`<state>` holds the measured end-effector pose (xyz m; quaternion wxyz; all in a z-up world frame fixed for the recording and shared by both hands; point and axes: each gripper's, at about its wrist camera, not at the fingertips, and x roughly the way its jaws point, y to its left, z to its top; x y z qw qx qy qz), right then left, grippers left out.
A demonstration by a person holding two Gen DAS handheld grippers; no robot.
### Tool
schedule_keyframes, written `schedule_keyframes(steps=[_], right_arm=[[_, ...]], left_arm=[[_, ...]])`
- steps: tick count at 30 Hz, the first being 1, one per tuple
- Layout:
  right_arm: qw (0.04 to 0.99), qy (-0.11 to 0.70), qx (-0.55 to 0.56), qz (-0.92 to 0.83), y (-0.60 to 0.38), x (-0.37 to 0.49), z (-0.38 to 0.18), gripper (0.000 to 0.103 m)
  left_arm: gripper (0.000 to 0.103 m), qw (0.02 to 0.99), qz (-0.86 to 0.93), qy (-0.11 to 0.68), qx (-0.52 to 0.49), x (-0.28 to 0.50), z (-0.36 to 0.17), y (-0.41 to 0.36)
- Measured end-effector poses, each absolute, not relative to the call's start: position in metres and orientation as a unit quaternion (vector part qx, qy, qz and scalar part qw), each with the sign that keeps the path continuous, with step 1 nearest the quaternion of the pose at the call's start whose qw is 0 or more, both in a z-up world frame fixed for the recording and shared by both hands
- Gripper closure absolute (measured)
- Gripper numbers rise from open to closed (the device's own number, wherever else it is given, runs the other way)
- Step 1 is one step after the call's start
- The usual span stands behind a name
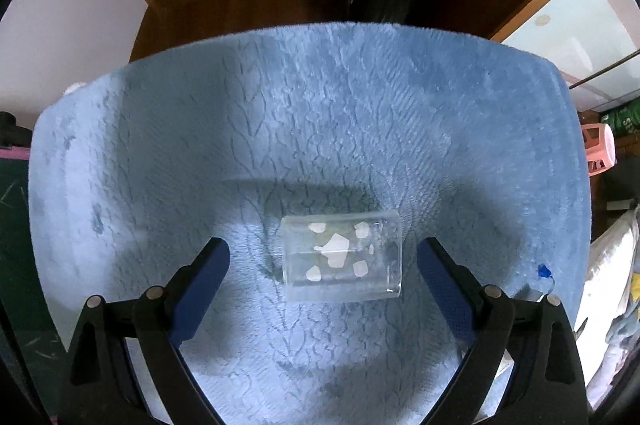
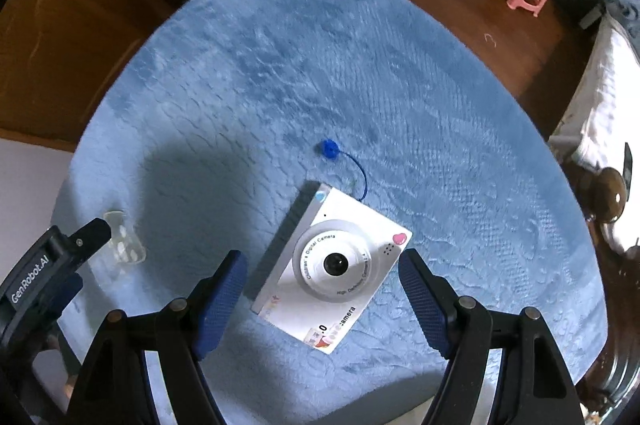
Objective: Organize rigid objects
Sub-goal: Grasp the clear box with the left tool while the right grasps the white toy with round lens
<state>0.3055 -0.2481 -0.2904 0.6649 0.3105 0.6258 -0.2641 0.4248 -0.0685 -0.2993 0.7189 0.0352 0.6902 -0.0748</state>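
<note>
1. Rigid objects number two here: one clear glass cup (image 1: 341, 256) and one white toy camera (image 2: 331, 267), each lying on the blue plush surface (image 1: 320, 113).

2. Left wrist view: the left tongs (image 1: 323, 257) stand wide apart, gripping nothing. The cup lies on its side between the two blue pads (image 1: 208, 275), clear of both, with a wider gap on the left pad's side. One cup shows, printed with white patches.

3. Right wrist view: the right tongs (image 2: 322, 271) are spread too, empty. The camera lies lens up between the pads, turned at a slant to them and touching neither. Its blue strap (image 2: 348, 165) trails beyond the tips. One camera, one strap. The left tongs' black finger (image 2: 90, 235) appears off to the left side, just beside the cup (image 2: 124, 243).

4. Step in hand, as I judge it: both tongs are poised to grasp.

5. Next move calls for lowering, squaring the right tongs to the camera's slant, then closing gently on each.
</note>
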Motion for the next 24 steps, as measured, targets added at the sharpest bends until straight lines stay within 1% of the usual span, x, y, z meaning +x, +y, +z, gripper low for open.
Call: schedule_keyframes(steps=[11,16,17,20,24], right_arm=[[0.633,0.64,0.324,-0.29,-0.242,0.305,-0.32,0.024],[0.64,0.641,0.298,-0.3,-0.225,0.309,-0.322,0.026],[0.642,0.641,0.295,-0.299,-0.224,0.31,-0.322,0.028],[0.645,0.649,0.279,-0.29,-0.214,0.317,-0.322,0.029],[0.65,0.654,0.274,-0.275,-0.211,0.317,-0.318,0.036]], left_arm=[[0.008,0.705,-0.056,0.707,0.017,0.417,-0.324,-0.072],[0.019,0.715,-0.029,0.698,0.023,0.411,-0.324,-0.076],[0.024,0.717,-0.026,0.696,0.025,0.41,-0.322,-0.078],[0.039,0.72,-0.023,0.693,0.031,0.407,-0.317,-0.084],[0.039,0.719,-0.012,0.694,0.04,0.406,-0.316,-0.09]])
